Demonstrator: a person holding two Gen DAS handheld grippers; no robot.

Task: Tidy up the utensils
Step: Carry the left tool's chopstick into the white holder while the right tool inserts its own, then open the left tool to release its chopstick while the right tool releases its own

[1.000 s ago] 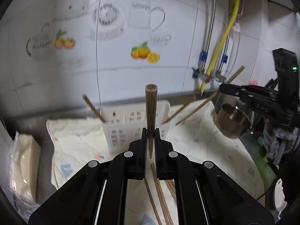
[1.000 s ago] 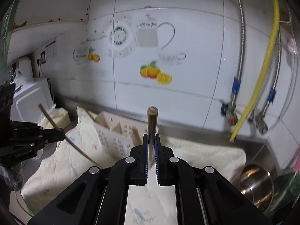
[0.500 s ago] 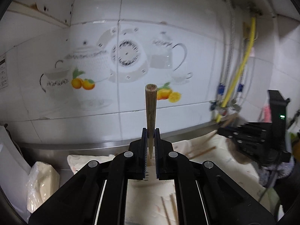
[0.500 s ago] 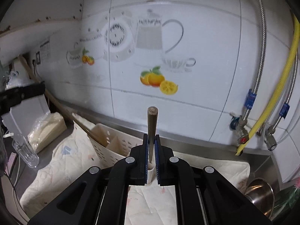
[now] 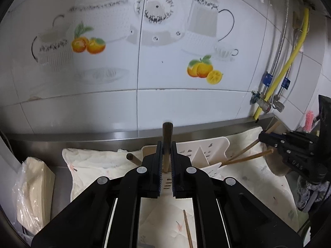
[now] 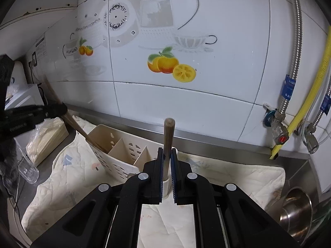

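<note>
My left gripper [image 5: 165,150] is shut on a wooden chopstick [image 5: 167,136] that stands upright, its lower end over the left part of the cream plastic utensil caddy [image 5: 215,146]. My right gripper [image 6: 167,157] is shut on chopsticks [image 6: 169,136], which slant down into the caddy's [image 6: 122,144] right end. In the left wrist view the right gripper [image 5: 262,139] shows at the right with two chopsticks [image 5: 246,157] running into the caddy. In the right wrist view the left gripper [image 6: 62,108] shows at the left, its chopstick [image 6: 82,130] reaching the caddy's left compartment.
The caddy lies on a white quilted cloth [image 6: 238,177] on a steel counter against a tiled wall. A loose chopstick [image 5: 187,227] lies on the cloth. A steel bowl [image 6: 295,210] sits at the right, a glass [image 6: 28,169] and a bagged stack [image 5: 33,190] at the left.
Both grippers have come down and forward to the caddy. The chopstick ends now reach into its compartments; the left view has tilted down from the wall.
</note>
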